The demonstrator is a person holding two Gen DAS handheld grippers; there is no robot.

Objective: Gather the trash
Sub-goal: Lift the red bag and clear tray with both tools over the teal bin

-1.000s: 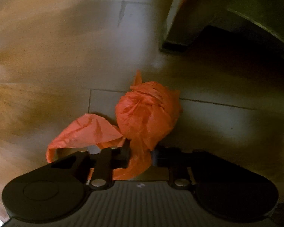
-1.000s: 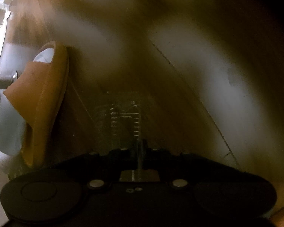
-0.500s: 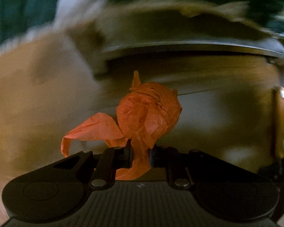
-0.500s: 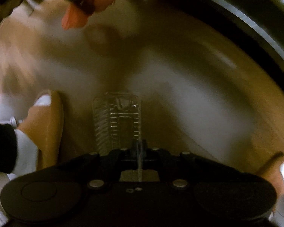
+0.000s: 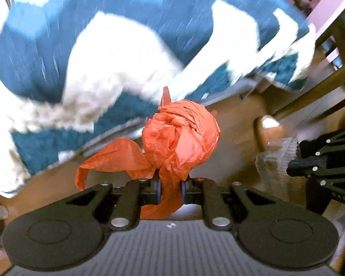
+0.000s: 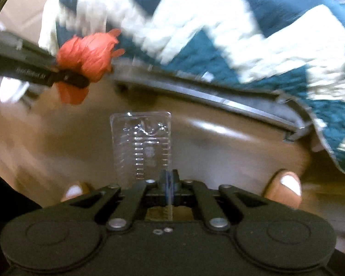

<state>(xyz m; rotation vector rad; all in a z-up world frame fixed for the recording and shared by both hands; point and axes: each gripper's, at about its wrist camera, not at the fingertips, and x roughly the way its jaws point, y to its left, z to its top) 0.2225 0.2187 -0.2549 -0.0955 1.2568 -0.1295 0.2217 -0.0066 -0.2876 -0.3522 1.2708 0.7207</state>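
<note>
My left gripper (image 5: 170,189) is shut on a crumpled orange plastic bag (image 5: 180,135), pinching its tail; the balled part stands out past the fingers and a loose flap hangs left. The bag also shows at upper left of the right wrist view (image 6: 87,55), held by the left gripper (image 6: 66,78). My right gripper (image 6: 169,186) is shut on the edge of a flattened clear plastic container (image 6: 141,142) that sticks out forward. In the left wrist view the right gripper (image 5: 294,168) and that clear container (image 5: 276,161) appear at the right edge. Both are held above the floor.
A teal and white quilted blanket (image 5: 126,46) drapes over a bed edge (image 6: 207,94) ahead. Brown wooden floor (image 6: 218,151) lies below. Two tan slippers (image 6: 285,188) show near the bottom. Wooden furniture legs (image 5: 329,78) stand at the right.
Both grippers have risen from the floor and tilted up; the view now faces the blanket and bed edge. The orange bag and clear container stay held.
</note>
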